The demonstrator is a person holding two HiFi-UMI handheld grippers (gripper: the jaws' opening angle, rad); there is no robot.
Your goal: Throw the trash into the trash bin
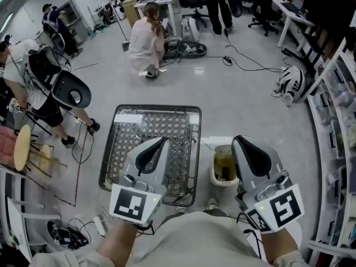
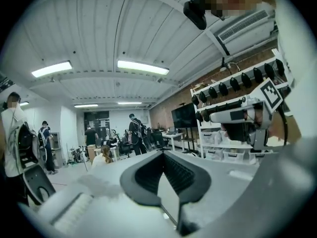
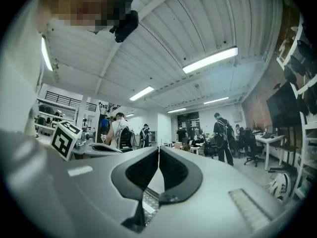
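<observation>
Disposal step, by my judgement, is at or near its end: both tools are empty and raised in front of my chest, aimed roughly level out across the room, not down at the work. My left gripper (image 1: pixel 164 139) has its jaws pressed together at the tips with nothing between them, and its own view shows only the room beyond. My right gripper (image 1: pixel 236 139) is likewise closed tip to tip on nothing. The bin (image 1: pixel 213 170) stands on the floor below and between the two grippers, just beside the right edge of the mesh rack (image 1: pixel 167 125) and nearer my right gripper. It is upright with its mouth facing straight up toward the head camera, and the mouth's longer side runs away from me, parallel to that rack edge. A yellowish-brown mass, probably the trash (image 1: pixel 225 164), lies inside the bin below the rim; at this size I cannot tell what it is made of or which way it lies. If further pieces remain, the next move calls for lowering one gripper, tilting it downward, spreading its jaws over the piece and closing on it before carrying it above the bin mouth. If none remain, no further action is required.
</observation>
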